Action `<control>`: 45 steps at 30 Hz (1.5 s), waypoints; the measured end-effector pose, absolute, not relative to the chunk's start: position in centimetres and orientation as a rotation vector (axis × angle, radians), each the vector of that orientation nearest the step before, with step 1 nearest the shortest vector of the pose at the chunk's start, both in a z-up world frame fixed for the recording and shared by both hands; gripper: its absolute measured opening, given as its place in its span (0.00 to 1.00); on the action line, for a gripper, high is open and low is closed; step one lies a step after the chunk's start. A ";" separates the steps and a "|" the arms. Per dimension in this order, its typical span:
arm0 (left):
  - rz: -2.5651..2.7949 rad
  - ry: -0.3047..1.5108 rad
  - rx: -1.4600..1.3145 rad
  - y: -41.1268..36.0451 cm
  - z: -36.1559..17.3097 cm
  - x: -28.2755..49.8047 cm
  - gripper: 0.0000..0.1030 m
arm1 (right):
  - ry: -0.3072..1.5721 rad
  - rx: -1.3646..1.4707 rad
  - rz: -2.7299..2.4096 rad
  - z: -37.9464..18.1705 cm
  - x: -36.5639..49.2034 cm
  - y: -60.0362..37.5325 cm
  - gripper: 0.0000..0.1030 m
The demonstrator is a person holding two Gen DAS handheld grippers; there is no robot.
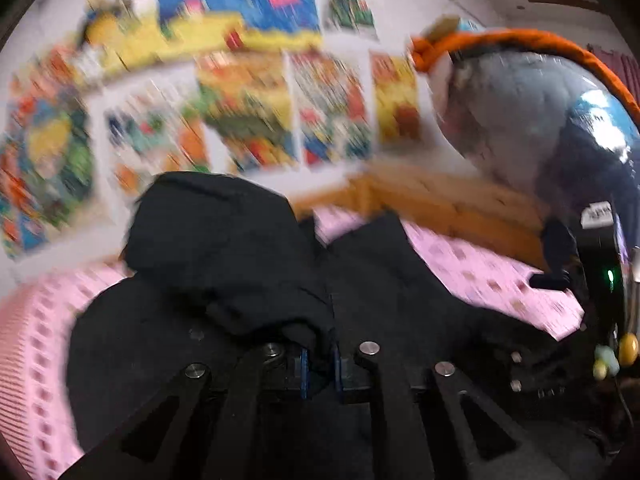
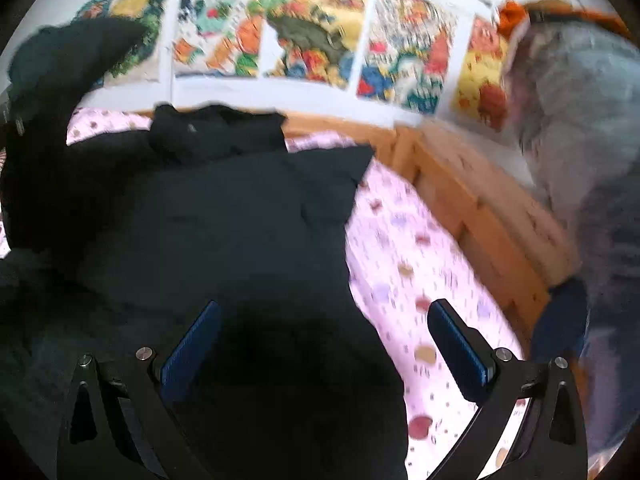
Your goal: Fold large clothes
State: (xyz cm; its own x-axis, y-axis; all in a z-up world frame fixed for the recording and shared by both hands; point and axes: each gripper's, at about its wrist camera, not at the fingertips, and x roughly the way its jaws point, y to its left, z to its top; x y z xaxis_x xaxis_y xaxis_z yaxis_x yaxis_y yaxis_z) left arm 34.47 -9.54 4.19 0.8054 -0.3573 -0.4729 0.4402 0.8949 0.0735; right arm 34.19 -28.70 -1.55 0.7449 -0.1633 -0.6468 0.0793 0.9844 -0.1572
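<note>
Bedding first: the pink patterned bed sheet (image 2: 404, 240) is the landmark, and the large black hooded garment (image 2: 224, 216) lies spread over its left part, hood end toward the wall of colourful posters (image 2: 312, 28). Beyond the sheet's far right edge runs the wooden bed frame (image 2: 472, 184).

The left gripper (image 1: 320, 364) is clamped on a bunched fold of the black cloth, lifted above the sheet. The right gripper (image 2: 324, 344) hangs spread wide over the garment's right edge, gripping nothing.

To fold well, I judge the raised fold should travel straight across and land flat, while the right gripper pins or catches the edge by the sheet.

Motion blur hides seams, sleeves and zipper; the garment's near hem is cut off.
</note>
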 end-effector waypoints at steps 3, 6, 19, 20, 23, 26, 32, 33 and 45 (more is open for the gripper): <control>-0.523 0.520 0.165 -9.1 3.3 34.3 0.11 | 0.756 -0.070 -0.138 -2.5 34.4 -29.7 0.99; -0.586 0.521 0.152 -8.5 3.4 33.7 0.18 | 0.774 -0.017 -0.124 -3.0 35.2 -30.5 0.99; -0.541 0.423 0.031 -1.1 7.6 31.7 0.88 | 0.717 -0.042 -0.174 -2.2 35.0 -27.9 0.99; -0.490 0.436 0.026 -0.1 7.7 32.0 0.88 | 0.705 -0.037 -0.192 -2.1 34.7 -28.0 0.99; -0.298 0.492 0.037 3.7 7.4 33.6 0.89 | 0.667 0.000 -0.291 -1.5 33.4 -29.2 0.99; -0.182 0.522 0.080 6.8 6.2 35.2 0.90 | 0.628 0.115 -0.232 -1.0 32.2 -30.8 0.99; -0.131 0.648 0.060 11.4 2.1 38.6 0.90 | 0.748 0.252 0.087 -3.2 34.8 -30.2 0.99; -0.143 0.698 0.020 12.1 1.1 39.2 0.90 | 0.781 0.255 0.123 -3.8 35.5 -29.7 0.99; -0.166 0.917 -0.172 14.2 -3.7 42.1 0.90 | 0.898 0.248 0.193 -6.1 38.9 -26.8 0.43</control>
State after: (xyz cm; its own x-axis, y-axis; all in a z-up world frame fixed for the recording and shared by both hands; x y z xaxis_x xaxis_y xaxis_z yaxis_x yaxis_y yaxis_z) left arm 42.08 14.18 -3.73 0.5976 -0.2158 -0.7722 0.0692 0.9734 -0.2184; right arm 38.86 -26.82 -6.11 0.6089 0.2681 -0.7466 -0.0617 0.9543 0.2923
